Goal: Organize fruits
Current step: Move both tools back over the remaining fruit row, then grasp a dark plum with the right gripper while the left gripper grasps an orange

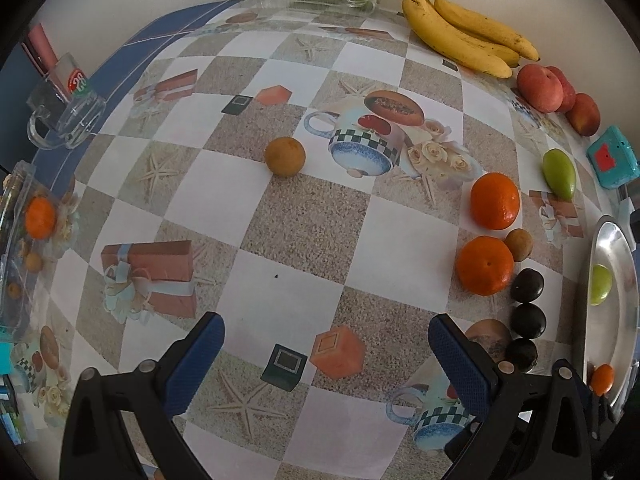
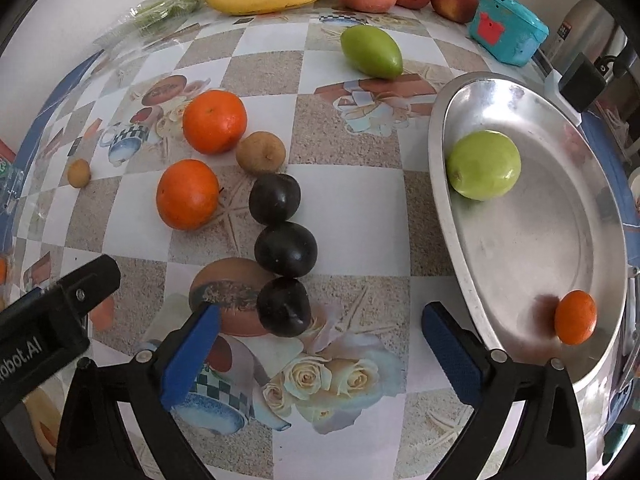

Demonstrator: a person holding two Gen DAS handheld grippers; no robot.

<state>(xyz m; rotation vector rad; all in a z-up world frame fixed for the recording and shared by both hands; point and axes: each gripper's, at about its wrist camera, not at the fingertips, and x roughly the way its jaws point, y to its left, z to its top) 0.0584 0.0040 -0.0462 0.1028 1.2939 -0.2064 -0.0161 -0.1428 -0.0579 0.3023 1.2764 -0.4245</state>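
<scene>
A table [image 1: 304, 216] covered with a checked cloth full of printed cups, roses, starfish and gift boxes, pushed up against a pale wall. At the back by the wall, a bunch of yellow bananas [image 1: 464, 28], with three red peaches [image 1: 556, 92] next to them and a blue box [image 1: 612, 158] with a red patch past those. Out alone near the middle of the cloth, one small brown fruit [image 1: 285, 157]. Off to the right side, two oranges [image 2: 200, 156] close together, another small brown fruit [image 2: 261, 152] touching in beside them, and three dark plums [image 2: 282, 256] lined up in a row, each one touching the next. Farther back, a long green fruit [image 2: 371, 51] lying on its side. On the right edge, a shiny metal tray [image 2: 532, 240] holding a round green fruit [image 2: 483, 165] near its far end and a tiny orange fruit [image 2: 575, 317] near its close end, well apart. On the left edge, a clear glass mug [image 1: 66, 114] and a clear plastic box [image 1: 16, 248] with small orange and brown fruits inside. Left gripper [image 1: 326, 342] spread wide over bare cloth, holding nothing. Right gripper [image 2: 320, 334] also spread wide and empty, low over the cloth, with the nearest plum just ahead between the blue fingertips [image 2: 192, 354].
</scene>
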